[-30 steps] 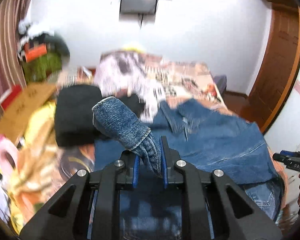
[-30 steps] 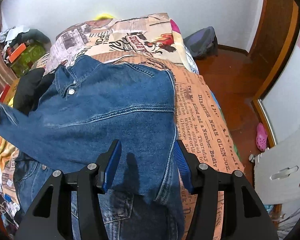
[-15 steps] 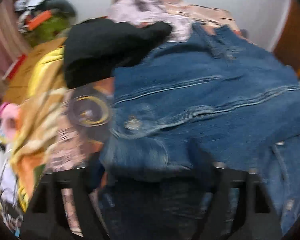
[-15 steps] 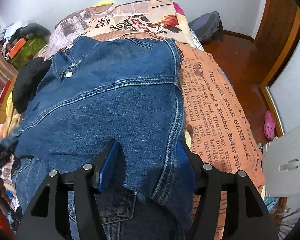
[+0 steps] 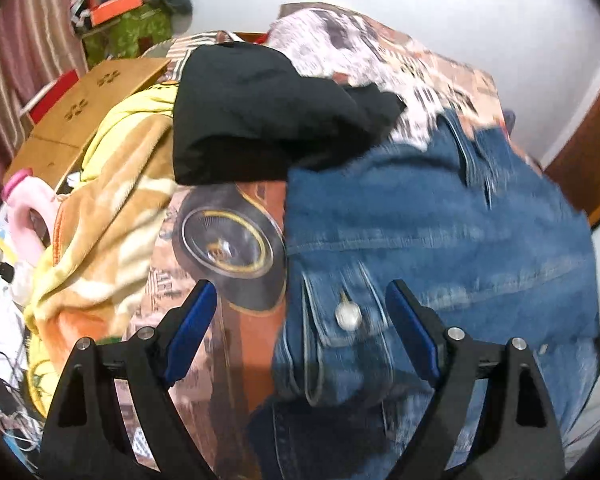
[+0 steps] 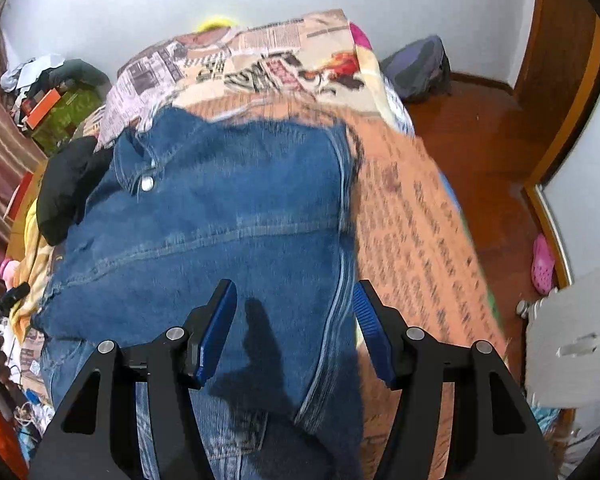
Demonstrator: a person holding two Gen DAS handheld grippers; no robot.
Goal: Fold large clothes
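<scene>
Left wrist view: the jacket (image 5: 440, 248) lies flat on the bed (image 5: 236, 332), just right of the black garment (image 5: 260, 116). The left tongs (image 5: 300, 320) gape wide, holding nothing, over the jacket's left edge. The right tongs (image 6: 294, 324) stand half open and empty over its right seam. I'd pinch both edges cleanly, then fold evenly away from the black garment.
</scene>
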